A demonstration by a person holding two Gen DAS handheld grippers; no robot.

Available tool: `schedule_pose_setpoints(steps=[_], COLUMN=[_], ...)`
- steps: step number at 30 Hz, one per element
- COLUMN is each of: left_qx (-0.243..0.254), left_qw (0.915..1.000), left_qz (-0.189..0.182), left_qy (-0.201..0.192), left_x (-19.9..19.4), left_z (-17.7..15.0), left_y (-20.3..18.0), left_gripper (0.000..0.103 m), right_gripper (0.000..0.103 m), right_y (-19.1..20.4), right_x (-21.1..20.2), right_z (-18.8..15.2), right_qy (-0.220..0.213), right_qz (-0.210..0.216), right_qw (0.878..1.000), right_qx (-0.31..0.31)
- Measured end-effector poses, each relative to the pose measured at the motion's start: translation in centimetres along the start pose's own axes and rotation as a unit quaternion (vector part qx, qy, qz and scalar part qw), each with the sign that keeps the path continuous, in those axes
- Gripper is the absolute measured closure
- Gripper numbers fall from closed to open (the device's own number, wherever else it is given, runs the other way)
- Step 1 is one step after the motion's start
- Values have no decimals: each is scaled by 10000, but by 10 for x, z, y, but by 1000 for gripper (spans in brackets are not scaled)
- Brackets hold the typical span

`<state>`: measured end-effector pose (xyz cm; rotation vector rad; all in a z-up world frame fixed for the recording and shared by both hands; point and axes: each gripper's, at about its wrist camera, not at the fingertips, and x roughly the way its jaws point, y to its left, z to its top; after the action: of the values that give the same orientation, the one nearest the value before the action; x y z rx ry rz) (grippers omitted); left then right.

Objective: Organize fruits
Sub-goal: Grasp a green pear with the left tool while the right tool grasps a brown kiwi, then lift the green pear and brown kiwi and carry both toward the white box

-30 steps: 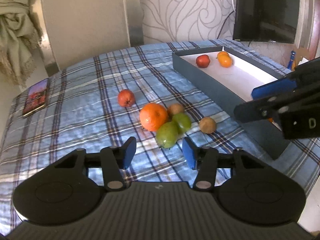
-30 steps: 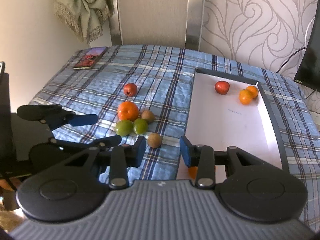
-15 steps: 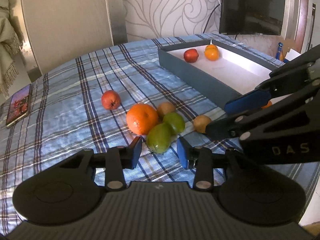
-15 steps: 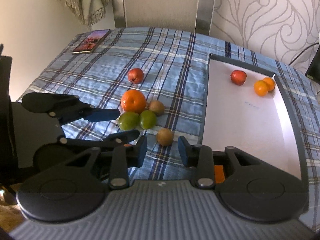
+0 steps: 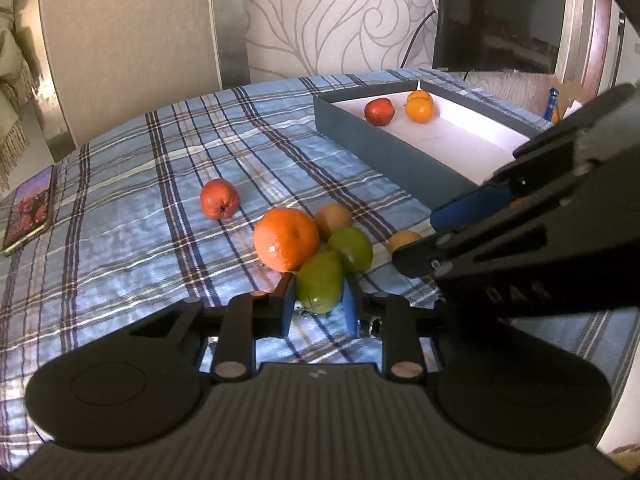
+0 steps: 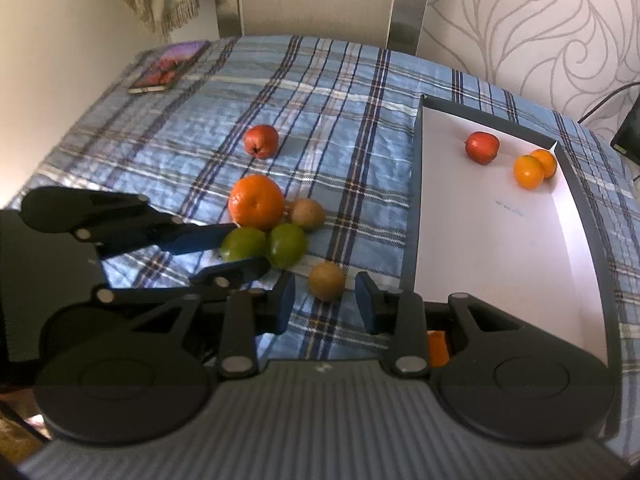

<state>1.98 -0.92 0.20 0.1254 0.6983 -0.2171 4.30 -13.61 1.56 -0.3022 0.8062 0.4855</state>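
Blue plaid cloth [image 5: 132, 216] is spread over the table below swirl-patterned wallpaper [image 5: 340, 12], with a phone [image 5: 28, 208] laid near its far left edge. A smooth green fruit [image 5: 320, 286] is gripped between the pads of the left gripper [image 5: 318, 306], touching a second green fruit [image 5: 352, 248] and a large orange [image 5: 286, 238]. The right gripper [image 6: 325, 304] is held unclenched just short of a brown fruit [image 6: 327, 280], beside the dark-walled tray [image 6: 416, 216] where a red fruit [image 6: 482, 147] and two small oranges [image 6: 529, 171] are gathered at the far end.
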Motion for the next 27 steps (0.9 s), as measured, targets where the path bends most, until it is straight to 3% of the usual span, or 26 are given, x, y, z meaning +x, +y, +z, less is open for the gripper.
schedule_pose_setpoints(steps=[3, 4, 5, 12, 22, 27], left_qx=[-26, -47, -56, -120, -412, -536], left_qw=[10000, 10000, 10000, 9998, 9981, 9968], left_qz=[20, 28, 47, 165, 451, 580], left_qy=[-4, 5, 8, 40, -124, -157], left_x=[-4, -4, -5, -12, -37, -45], left_z=[-3, -3, -3, -6, -3, -3], left_y=[2, 3, 4, 7, 18, 19], left_gripper=[75, 75, 75, 75, 75, 75], right_gripper=[72, 80, 80, 80, 80, 80], right_y=[-3, -4, -5, -3, -17, -15], right_x=[7, 10, 12, 5, -54, -71], right_z=[2, 2, 2, -2, -6, -9], right_qy=[118, 169, 182, 81, -460, -646], right_qz=[1, 15, 70, 86, 674, 773], right_qw=[9999, 9998, 9998, 9999, 9950, 9936], right_qx=[27, 39, 47, 29, 573, 514])
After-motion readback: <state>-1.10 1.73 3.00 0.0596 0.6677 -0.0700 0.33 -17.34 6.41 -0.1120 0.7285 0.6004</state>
